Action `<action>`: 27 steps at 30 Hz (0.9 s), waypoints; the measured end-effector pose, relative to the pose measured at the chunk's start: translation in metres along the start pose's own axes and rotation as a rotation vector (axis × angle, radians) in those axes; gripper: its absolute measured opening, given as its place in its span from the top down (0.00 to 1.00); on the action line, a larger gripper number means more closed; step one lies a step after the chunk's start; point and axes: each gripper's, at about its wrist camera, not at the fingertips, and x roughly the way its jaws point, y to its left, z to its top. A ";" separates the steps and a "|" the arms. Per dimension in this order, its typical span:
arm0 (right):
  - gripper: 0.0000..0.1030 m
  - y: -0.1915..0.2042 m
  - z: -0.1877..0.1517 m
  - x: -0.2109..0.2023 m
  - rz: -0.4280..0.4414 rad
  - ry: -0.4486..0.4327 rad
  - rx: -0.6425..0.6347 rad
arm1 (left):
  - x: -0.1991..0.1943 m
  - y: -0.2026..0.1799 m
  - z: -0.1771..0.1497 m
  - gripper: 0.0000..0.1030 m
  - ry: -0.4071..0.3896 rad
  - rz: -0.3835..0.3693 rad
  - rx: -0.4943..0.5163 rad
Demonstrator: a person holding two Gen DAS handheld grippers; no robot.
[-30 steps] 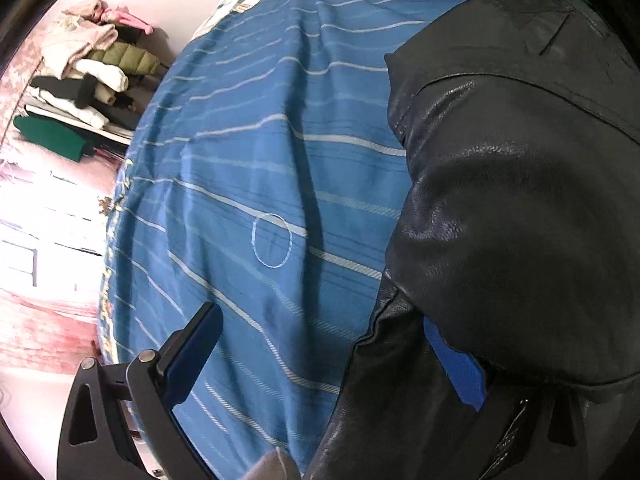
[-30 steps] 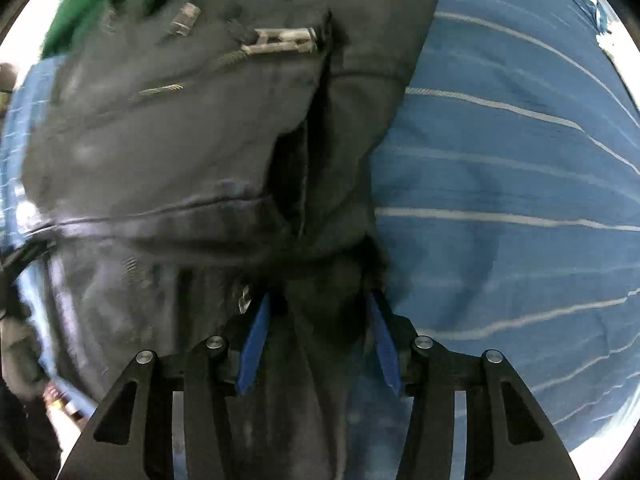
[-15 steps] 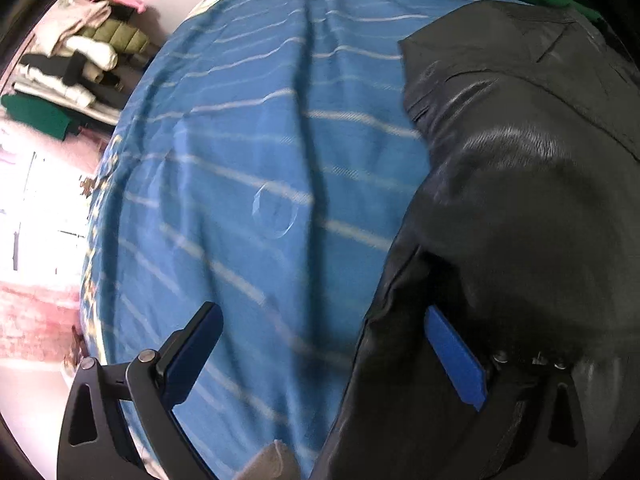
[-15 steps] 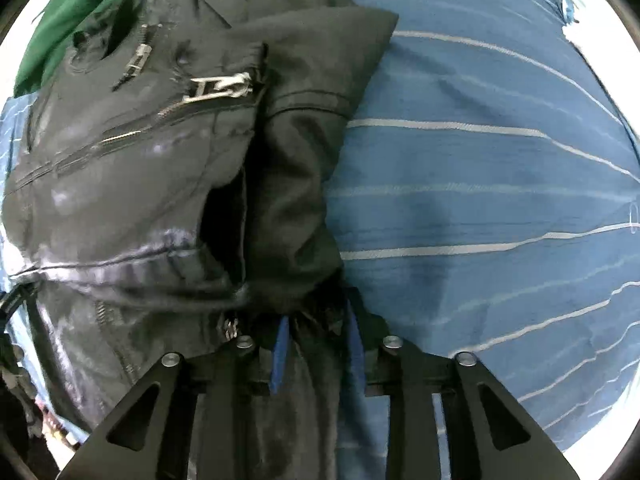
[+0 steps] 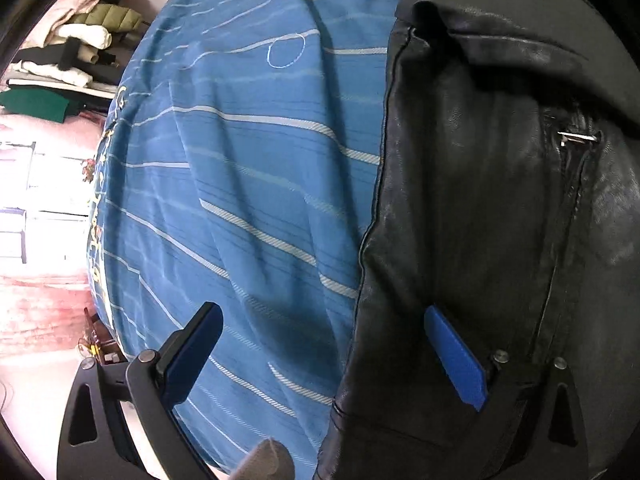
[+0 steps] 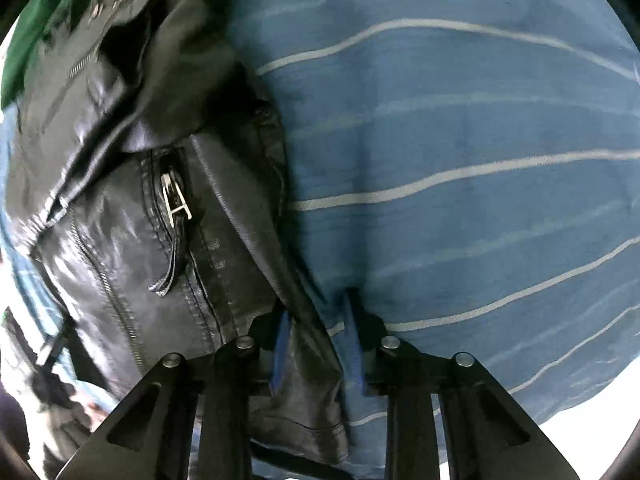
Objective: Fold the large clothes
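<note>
The blue striped bedspread (image 5: 248,184) fills most of both views, w/ pale stripes running across it and a small stitched ring (image 5: 286,51) toward the far side in the left wrist view; the black leather jacket (image 5: 500,200) lies on it, taking the right half of the left wrist view and the left half of the right wrist view (image 6: 132,208); its edge runs near-to-far down the cloth. A green garment (image 6: 28,40) shows at the far left behind the jacket in the right wrist view, blurred; a heap of folded clothes (image 5: 76,44) sits far left, off the bed, well apart from the jacket. The left gripper (image 5: 324,356) is spread wide; its left finger hangs over bare bedspread, its right finger w/ blue pad (image 5: 456,360) lies against the jacket's near edge; nothing pinched btwn them. The right gripper (image 6: 316,340) is pressed nearly together, pinching the jacket's near hem, w/ some bedspread bunched beside the right pad. A metal zip pull (image 6: 174,200) lies on the jacket front, also seen at right in the left view (image 5: 576,138).
</note>
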 end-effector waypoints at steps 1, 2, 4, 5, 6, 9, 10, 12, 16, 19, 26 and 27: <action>0.75 0.005 0.001 0.000 -0.016 0.003 -0.004 | 0.001 -0.002 0.001 0.00 0.002 0.003 0.002; 0.74 0.008 0.000 0.002 -0.032 0.006 -0.021 | 0.003 -0.004 0.001 0.00 0.003 0.007 0.000; 0.71 0.026 0.004 0.005 -0.047 0.016 -0.030 | 0.004 -0.005 -0.001 0.00 -0.007 0.014 -0.011; 0.67 0.026 0.003 0.006 -0.043 0.020 -0.025 | 0.004 -0.006 -0.001 0.00 -0.016 0.021 -0.014; 0.66 0.030 0.010 0.009 -0.037 0.026 -0.030 | 0.004 -0.008 -0.001 0.00 -0.021 0.024 -0.015; 0.66 0.032 0.012 0.003 -0.033 0.050 -0.035 | 0.003 -0.007 -0.003 0.00 -0.029 0.021 -0.022; 0.66 0.033 0.013 -0.001 -0.034 0.051 -0.029 | 0.003 -0.005 -0.004 0.00 -0.030 0.018 -0.027; 0.66 0.033 0.011 -0.020 -0.043 0.017 -0.006 | 0.001 -0.002 -0.005 0.00 -0.026 0.012 -0.048; 0.65 0.028 0.025 -0.079 0.063 -0.139 0.001 | -0.015 0.004 -0.006 0.00 -0.039 0.039 -0.080; 0.65 0.040 0.044 -0.110 0.159 -0.260 -0.022 | -0.035 0.003 -0.008 0.00 -0.064 0.076 -0.114; 0.65 0.081 0.117 -0.049 -0.007 -0.178 -0.223 | -0.061 -0.042 -0.013 0.00 -0.080 0.179 -0.128; 0.65 0.082 0.119 -0.054 0.001 -0.165 -0.251 | -0.069 -0.052 -0.016 0.00 -0.084 0.202 -0.125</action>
